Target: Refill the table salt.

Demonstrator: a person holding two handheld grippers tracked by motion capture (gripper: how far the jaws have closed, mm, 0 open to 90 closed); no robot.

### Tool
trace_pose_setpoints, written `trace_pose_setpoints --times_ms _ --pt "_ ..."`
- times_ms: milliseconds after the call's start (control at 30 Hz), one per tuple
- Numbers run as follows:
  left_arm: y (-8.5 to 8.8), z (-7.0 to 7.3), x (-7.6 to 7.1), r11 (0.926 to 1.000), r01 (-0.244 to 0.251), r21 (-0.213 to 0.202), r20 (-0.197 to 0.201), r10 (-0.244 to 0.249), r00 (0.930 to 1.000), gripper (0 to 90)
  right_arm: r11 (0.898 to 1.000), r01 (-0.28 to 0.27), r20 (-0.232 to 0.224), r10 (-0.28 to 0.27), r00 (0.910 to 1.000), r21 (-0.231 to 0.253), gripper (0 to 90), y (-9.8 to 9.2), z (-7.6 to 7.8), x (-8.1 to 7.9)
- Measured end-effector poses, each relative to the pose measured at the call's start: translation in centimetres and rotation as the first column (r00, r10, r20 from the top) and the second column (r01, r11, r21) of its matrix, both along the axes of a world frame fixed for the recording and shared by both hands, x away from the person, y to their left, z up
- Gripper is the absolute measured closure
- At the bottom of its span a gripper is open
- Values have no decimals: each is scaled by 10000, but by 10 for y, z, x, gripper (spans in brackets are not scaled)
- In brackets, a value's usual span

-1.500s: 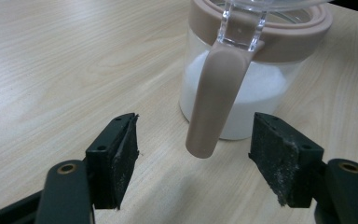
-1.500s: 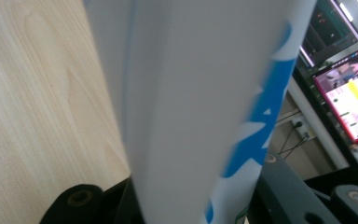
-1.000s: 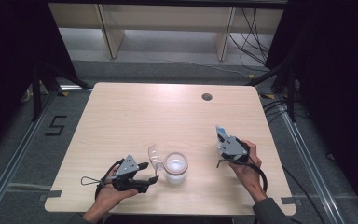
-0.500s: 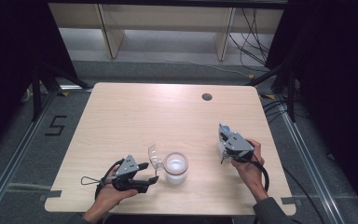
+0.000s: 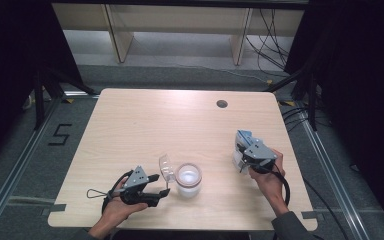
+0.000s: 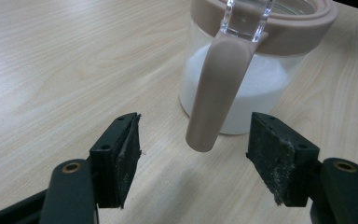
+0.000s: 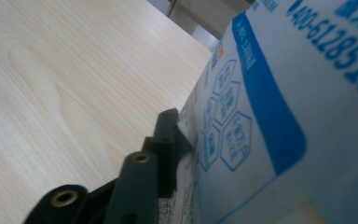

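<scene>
- Right now the left gripper [image 5: 162, 186] sits at the near-left of the light wooden table [image 5: 145, 125], jaws wide apart w/ nothing pressed between the pads.
- Just right of it: a clear glass jar w/ a beige rim band, part full of white powder [image 5: 188, 180]; its clear lid [image 5: 166, 167] is flipped up on the left side.
- Left gripper view adds what the high view can't resolve: a beige rounded latch tab [image 6: 216, 88] hangs down the jar's front, right between the two pads but touching neither.
- Right gripper [image 5: 240, 161] is near the right edge, well apart from the jar; a white-and-blue printed plastic bag [image 5: 243, 141] stands at its far side, between the jaws.
- Right gripper view: bag [image 7: 284, 107] up close w/ blue hexagons & digits; one black jaw lies against its left face, other jaw hidden behind the bag.
- Those jaws have just been opening, bag between them; can't tell if the pads press on it.
- Other stuff: small dark round hole [image 5: 222, 104] in the far part of the tabletop, nothing blocking the path betw. bag and jar.
</scene>
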State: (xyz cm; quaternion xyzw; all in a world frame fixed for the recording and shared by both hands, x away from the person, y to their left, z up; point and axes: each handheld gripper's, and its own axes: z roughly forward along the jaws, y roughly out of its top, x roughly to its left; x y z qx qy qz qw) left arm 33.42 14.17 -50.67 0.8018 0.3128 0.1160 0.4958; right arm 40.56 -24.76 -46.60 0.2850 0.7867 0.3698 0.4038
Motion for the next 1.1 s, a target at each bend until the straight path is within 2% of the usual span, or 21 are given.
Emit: trace_pose_setpoints --times_ms 33,133,167,200,267,300,333,367,400,433,467,533,567,767,800,833,933,1100 --pt "0 0 -1 9999 -106 9 -79 106 9999 340 9999 -104 26 104 9999 -15 665 -1 0 1" --pt "0 0 0 10000 3 -2 2 -3 10000 339 9999 -16 4 16 10000 103 602 -1 0 1" --pt "0 0 -1 10000 -81 9 -75 81 9999 338 9995 44 -122 -40 9999 325 581 -1 0 0" --pt "1 1 0 9999 -128 91 -62 128 9999 338 9990 82 -35 -80 10000 437 575 -2 1 0" --pt "1 1 0 9998 -91 157 -51 92 9999 338 9988 63 8 -63 10000 495 542 -3 1 0" --pt "0 0 0 10000 -75 27 -79 76 9999 337 9978 120 72 -125 9999 645 527 -3 2 0" --pt "1 1 0 9998 -101 157 -26 101 9999 337 9978 85 -31 -83 10000 652 517 -4 2 -1" --pt "1 1 0 9999 -120 103 -47 120 9999 337 9973 151 20 -152 9999 712 503 -4 2 -1" --pt "2 1 0 9996 -84 272 -1 84 10000 337 9964 234 -13 -234 9997 815 488 -4 2 -2" --pt "1 0 0 10000 -72 45 -68 72 10000 337 9965 212 55 -217 9997 813 482 -5 3 -1" --pt "0 0 -1 10000 -85 5 -71 85 9999 337 9953 313 65 -320 9995 917 476 -6 3 -2" --pt "1 1 0 9998 -113 143 -41 114 9999 337 9953 311 114 -323 9994 921 467 -7 5 -3" --pt "0 0 -1 10000 -79 -6 -76 79 9999 337 9940 379 131 -394 9991 1026 462 -7 4 -4" --pt "1 1 0 10000 -33 46 -30 33 10000 336 9921 245 117 -262 9996 1234 414 -6 6 -6" --pt "1 1 0 10000 -17 29 -24 17 10000 336 9933 188 370 -231 9990 1137 401 -7 7 -5" --pt "1 1 0 10000 7 6 7 -7 10000 336 9888 369 206 -403 9990 1447 390 -5 6 -6" --pt "1 1 0 10000 20 4 27 -20 10000 336 9864 380 162 -412 9990 1600 375 -6 8 -8" --pt "2 1 0 10000 3 22 27 -3 10000 335 9754 404 419 -507 9978 2169 339 -12 13 -18"
